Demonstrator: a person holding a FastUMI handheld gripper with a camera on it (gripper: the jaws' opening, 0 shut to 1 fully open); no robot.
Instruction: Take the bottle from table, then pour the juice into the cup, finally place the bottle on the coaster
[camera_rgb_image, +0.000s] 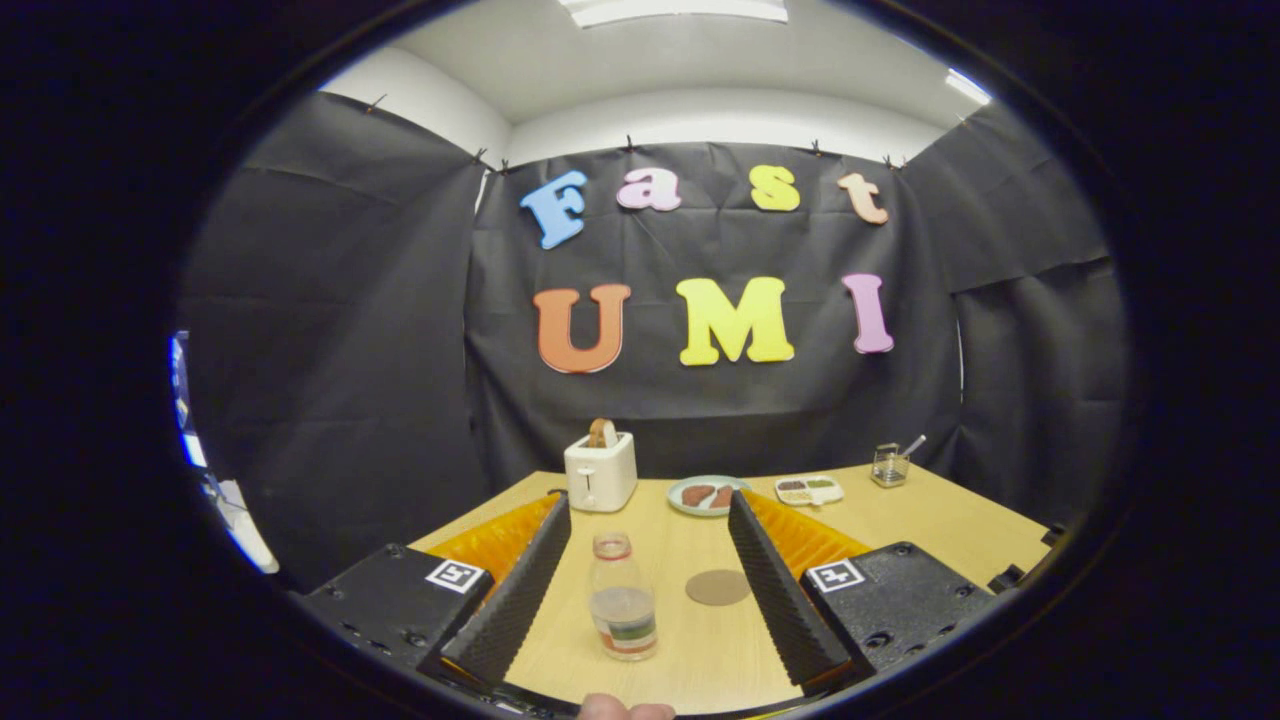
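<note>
My fingers are spread wide, gripping nothing. The bottle stands upright on the desk between them, nearer the left finger; the coaster lies at its 3 o'clock. I judge nothing done yet: grasp, pour and placing all remain.

Bright ceiling panels; sharp centre; fisheye bending at edges

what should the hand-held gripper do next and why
Probably ease forward and close on the bottle: the hand-held gripper is open, the bottle stands upright between its fingers, nearer the left one and untouched, with the coaster beside it.
</note>
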